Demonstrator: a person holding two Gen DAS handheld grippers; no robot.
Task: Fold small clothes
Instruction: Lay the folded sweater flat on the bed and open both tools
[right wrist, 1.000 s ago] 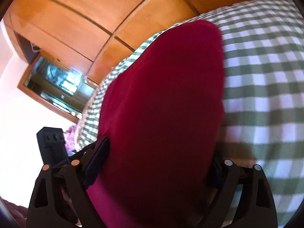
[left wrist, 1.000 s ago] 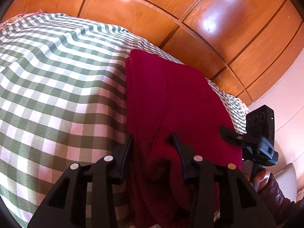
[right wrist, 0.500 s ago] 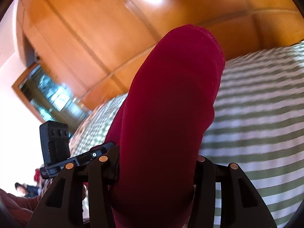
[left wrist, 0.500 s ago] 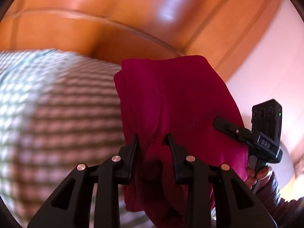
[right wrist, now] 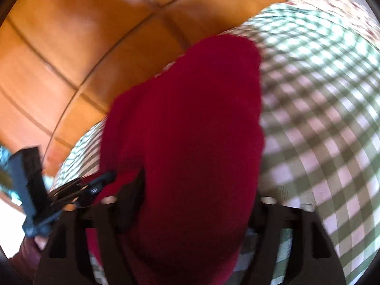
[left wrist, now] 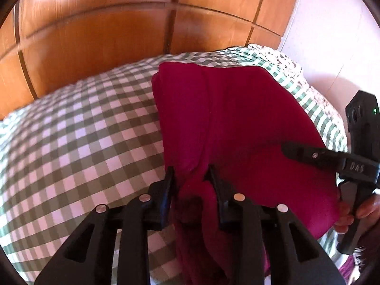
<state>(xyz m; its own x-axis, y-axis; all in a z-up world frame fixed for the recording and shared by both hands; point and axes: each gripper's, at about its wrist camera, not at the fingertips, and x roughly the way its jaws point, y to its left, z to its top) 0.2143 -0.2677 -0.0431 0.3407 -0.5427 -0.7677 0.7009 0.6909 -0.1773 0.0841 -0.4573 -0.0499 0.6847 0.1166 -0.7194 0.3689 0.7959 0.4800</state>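
Observation:
A folded dark red garment (left wrist: 237, 123) is held off the green checked cloth (left wrist: 83, 130) by both grippers. My left gripper (left wrist: 191, 178) is shut on its near left edge, with fabric bunched between the fingers. My right gripper (right wrist: 194, 190) is shut on the near right edge; the garment (right wrist: 190, 130) drapes over it and hides the fingertips. The right gripper also shows in the left wrist view (left wrist: 315, 156) at the garment's right side. The left gripper shows blurred at the left of the right wrist view (right wrist: 90, 185).
The checked cloth (right wrist: 320, 118) covers a bed-like surface. A flowered cloth (left wrist: 285, 59) lies at its far right end. Orange wooden panels (left wrist: 106, 23) stand close behind. A pale wall (left wrist: 332, 23) is at the right.
Both grippers closed on the garment's near edge, lifted it off the cloth, and carried it; the view has swung right, and the flowered end of the bed now shows.

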